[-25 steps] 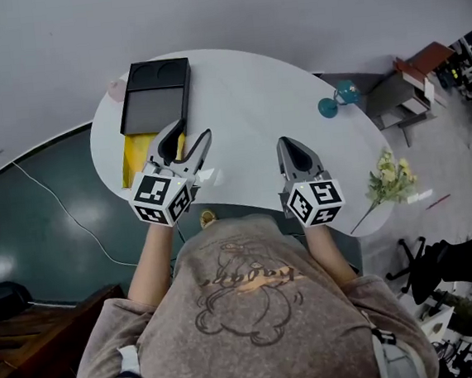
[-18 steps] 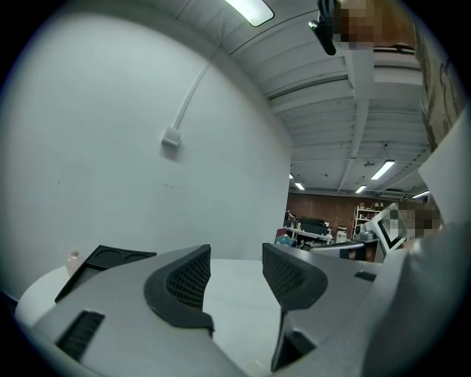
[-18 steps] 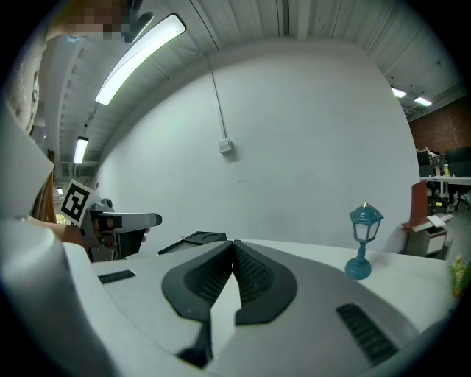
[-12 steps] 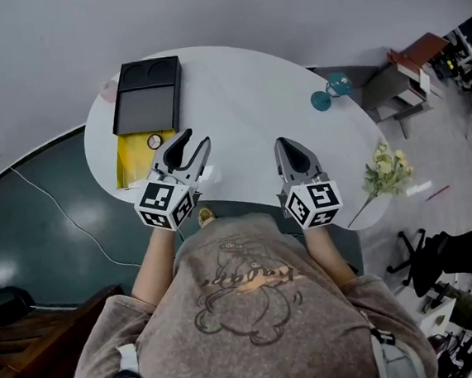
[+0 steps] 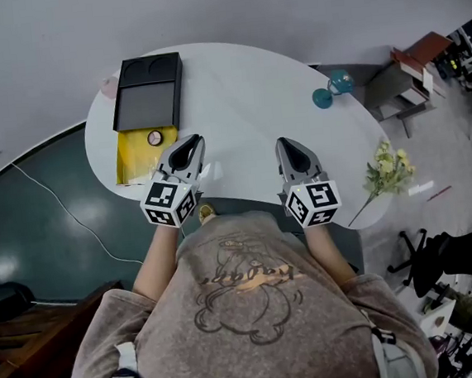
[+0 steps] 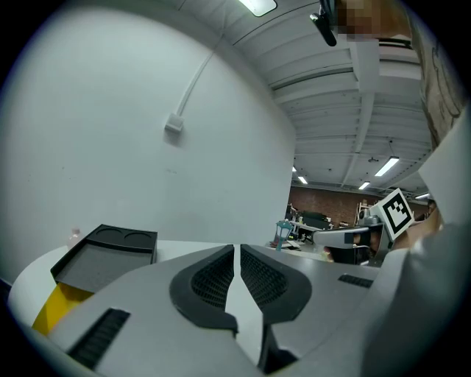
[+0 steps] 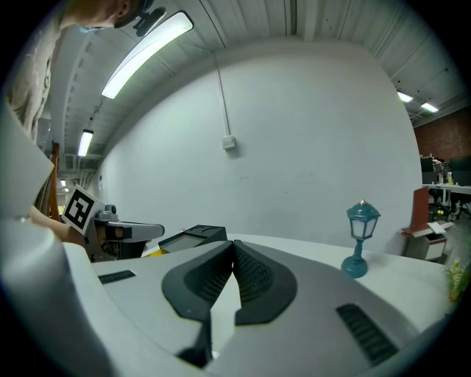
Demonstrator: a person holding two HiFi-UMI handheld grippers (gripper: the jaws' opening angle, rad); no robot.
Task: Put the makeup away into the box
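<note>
While our left gripper (image 5: 186, 145) has just been closing, its jaws meeting on nothing, the round makeup (image 5: 155, 138) sits inside the yellow box (image 5: 128, 159). Our right gripper (image 5: 291, 147) is pressed together, empty. We judge this item stowed.

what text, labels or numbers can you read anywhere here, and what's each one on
No text here can be read for certain.
Shirt: a cursive word in the print, too blurred to read.
Left marker cube and right marker cube: black-and-white square codes, no letters or numbers.
Yellow box and black lid: no label visible.
</note>
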